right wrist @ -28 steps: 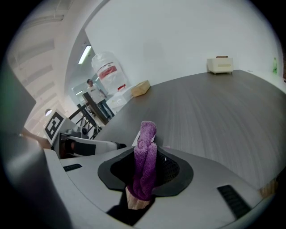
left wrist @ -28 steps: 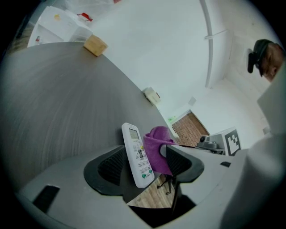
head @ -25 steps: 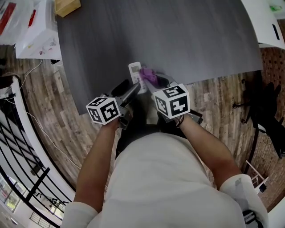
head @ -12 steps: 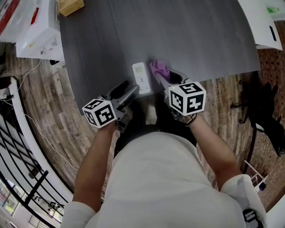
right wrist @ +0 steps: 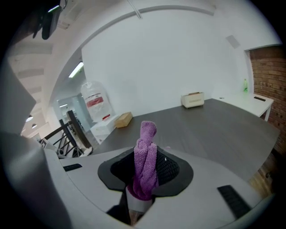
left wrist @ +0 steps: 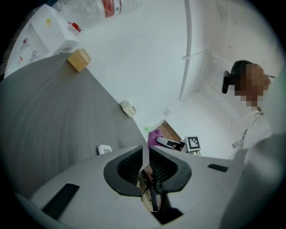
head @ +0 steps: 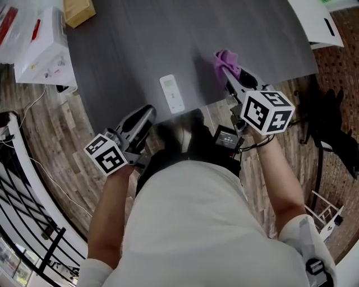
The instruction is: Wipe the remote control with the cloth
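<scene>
Listing the item under work: remote control, white, face up, lying loose on the dark grey table close to its near edge, touched by neither tool. Cloth, purple and bunched into a twist, sits at the remote's 2 o'clock in the head view, raised clear of the tabletop and well apart from the remote. Right gripper: jaws clenched on the cloth's lower end, the free end standing up beyond the tips. Left gripper: at the remote's 8 o'clock, near but not touching. Its jaws have just been closing and now stand drawn together with nothing between them. Step in hand, as judged: a pause off the remote, either between wiping passes or after the last one; the frames do not settle which. Next move, if wiping goes on: the cloth must travel back toward 8 o'clock and down onto the remote's face. The loose remote would likely slide under the rub, so the left gripper would need to part its jaws and hold one end first. Other entry: wooden block at the table's 11 o'clock, uninvolved.
</scene>
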